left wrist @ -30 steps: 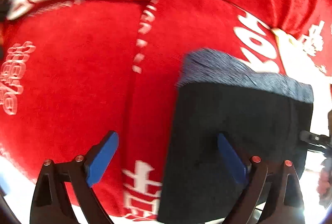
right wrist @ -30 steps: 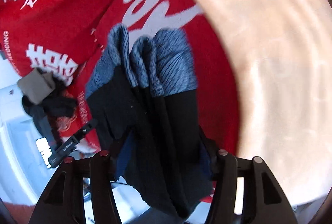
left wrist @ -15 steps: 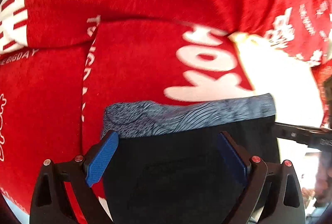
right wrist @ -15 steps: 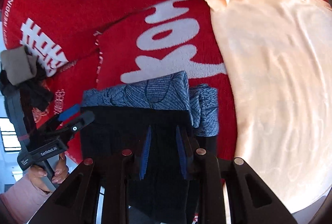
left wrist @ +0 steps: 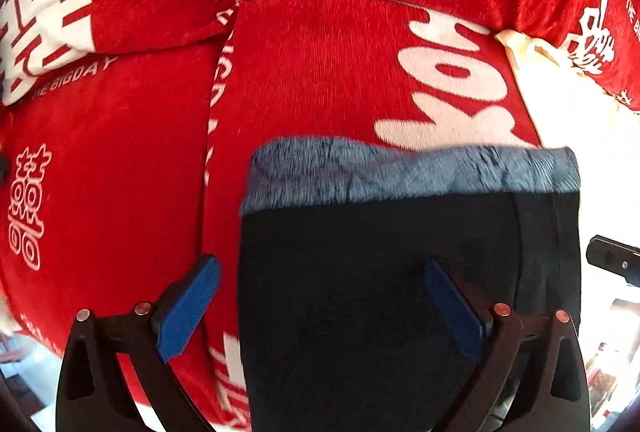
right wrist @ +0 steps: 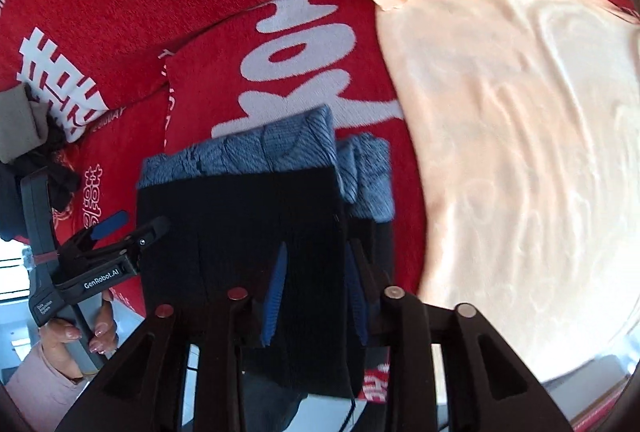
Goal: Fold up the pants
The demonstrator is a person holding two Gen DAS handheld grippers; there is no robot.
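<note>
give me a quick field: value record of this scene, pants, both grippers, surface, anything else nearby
pants: black with blue-grey band, lying folded on the red blanket
left gripper: open, fingers either side of the pants' left edge
right gripper: shut on pants, pinching the near edge
surface: red blanket with white lettering
nearby: peach cloth to the right of the pants

My pants (left wrist: 400,292) lower end cut off by the frame bottom beneath the blue waistband (left wrist: 400,171), the waistband smeared with motion blur, my right gripper (left wrist: 612,260) only a dark tip at the edge beside the pants, red blanket (left wrist: 320,71) lettering clipped.
</note>
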